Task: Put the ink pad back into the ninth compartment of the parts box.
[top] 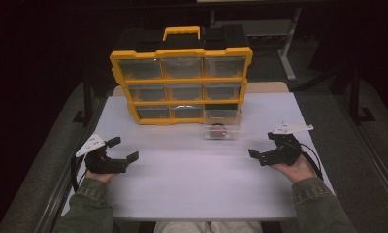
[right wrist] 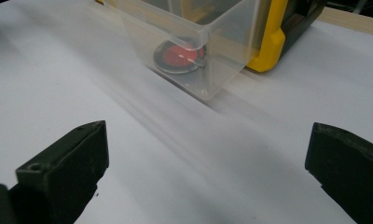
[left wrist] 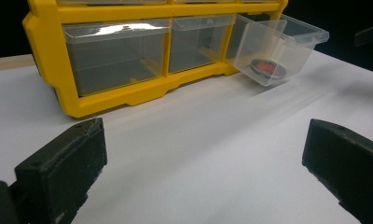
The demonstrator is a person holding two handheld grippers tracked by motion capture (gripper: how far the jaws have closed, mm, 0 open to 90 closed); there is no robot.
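Note:
A yellow organizer box [top: 182, 82] with clear drawers stands upright at the back of the white table [top: 192, 179]. Its bottom right drawer [top: 222, 124] is pulled out onto the table and holds a round red and black object [top: 218, 130]. That drawer [left wrist: 280, 46] and the red object [left wrist: 267, 68] show in the left gripper view, and the drawer [right wrist: 198, 42] with the red object [right wrist: 180, 57] lies close ahead in the right gripper view. My left gripper [top: 124, 149] rests open at the table's left, empty. My right gripper [top: 263, 145] rests open at the right, empty.
The organizer has a yellow carry handle [top: 181, 32] on top and several shut drawers [left wrist: 114, 53]. A wooden strip [top: 269, 87] runs behind the table. Dark floor and a table leg [top: 286, 53] lie beyond.

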